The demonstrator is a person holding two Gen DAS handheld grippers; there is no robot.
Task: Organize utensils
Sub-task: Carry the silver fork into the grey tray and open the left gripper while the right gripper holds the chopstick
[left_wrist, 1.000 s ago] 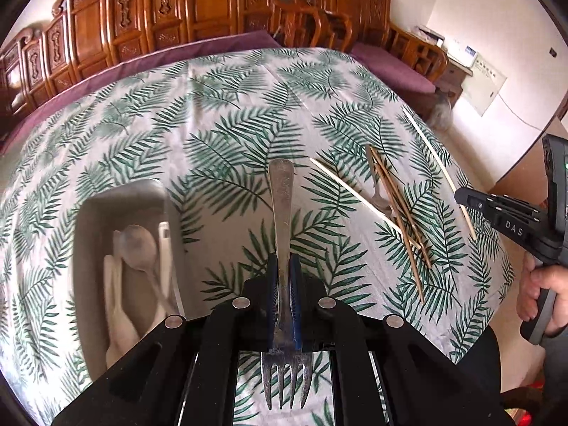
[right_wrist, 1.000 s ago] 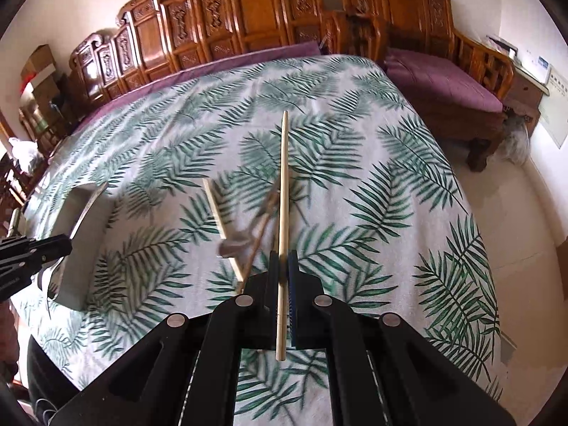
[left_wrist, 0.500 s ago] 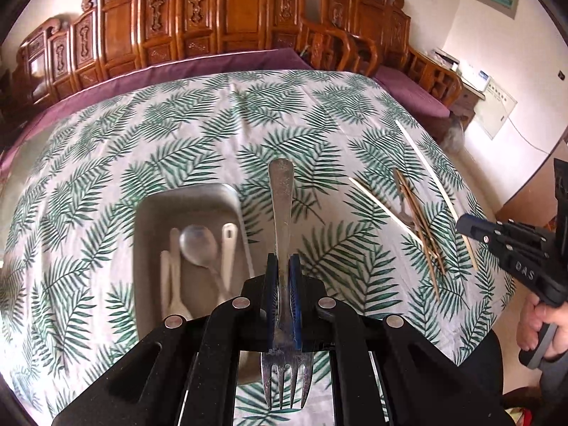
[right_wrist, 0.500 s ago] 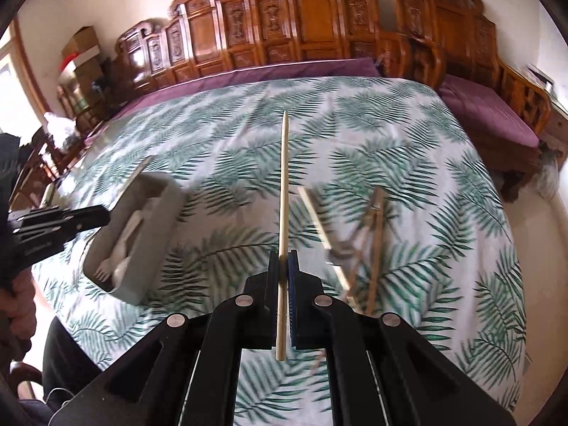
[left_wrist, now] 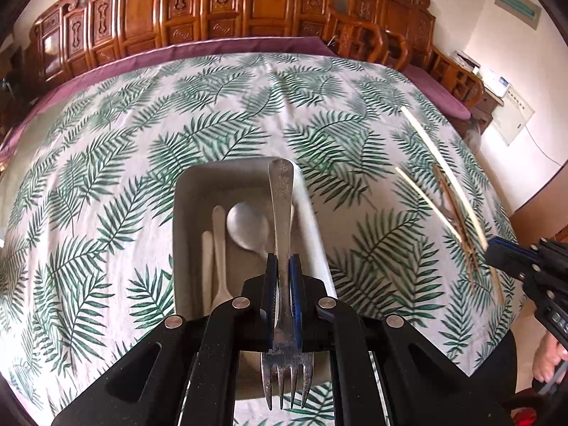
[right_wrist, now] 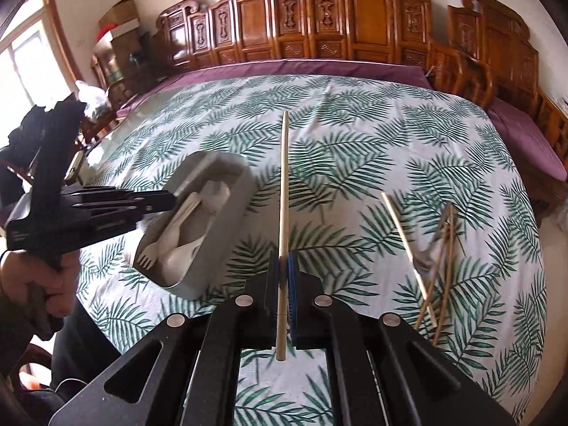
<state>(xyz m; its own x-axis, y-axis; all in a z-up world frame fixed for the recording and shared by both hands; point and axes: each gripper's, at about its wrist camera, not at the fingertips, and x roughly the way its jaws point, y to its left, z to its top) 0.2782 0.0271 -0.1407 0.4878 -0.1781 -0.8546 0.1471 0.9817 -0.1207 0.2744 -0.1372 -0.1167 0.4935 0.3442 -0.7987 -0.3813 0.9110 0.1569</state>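
My left gripper (left_wrist: 283, 269) is shut on a metal fork (left_wrist: 280, 206), handle pointing away and tines toward the camera, held above a grey tray (left_wrist: 184, 213). The tray holds a metal spoon (left_wrist: 246, 227) and pale plastic utensils (left_wrist: 219, 248). My right gripper (right_wrist: 284, 266) is shut on a pale wooden chopstick (right_wrist: 284, 184) that points away over the tablecloth, to the right of the grey tray (right_wrist: 227, 220). The left gripper (right_wrist: 167, 200) shows in the right wrist view, reaching over the tray's left side. Loose chopsticks (right_wrist: 442, 259) lie in a pile on the right.
A leaf-print cloth (left_wrist: 106, 177) covers the table. More chopsticks and a metal utensil (left_wrist: 451, 206) lie near the table's right edge. Carved wooden chairs (right_wrist: 319, 21) line the far side. A hand (right_wrist: 46, 284) grips the left tool at the table's near edge.
The left gripper carried the fork leftward until it hangs over the tray. The right gripper carried the chopstick leftward away from the pile, bringing the tray closer in its view.
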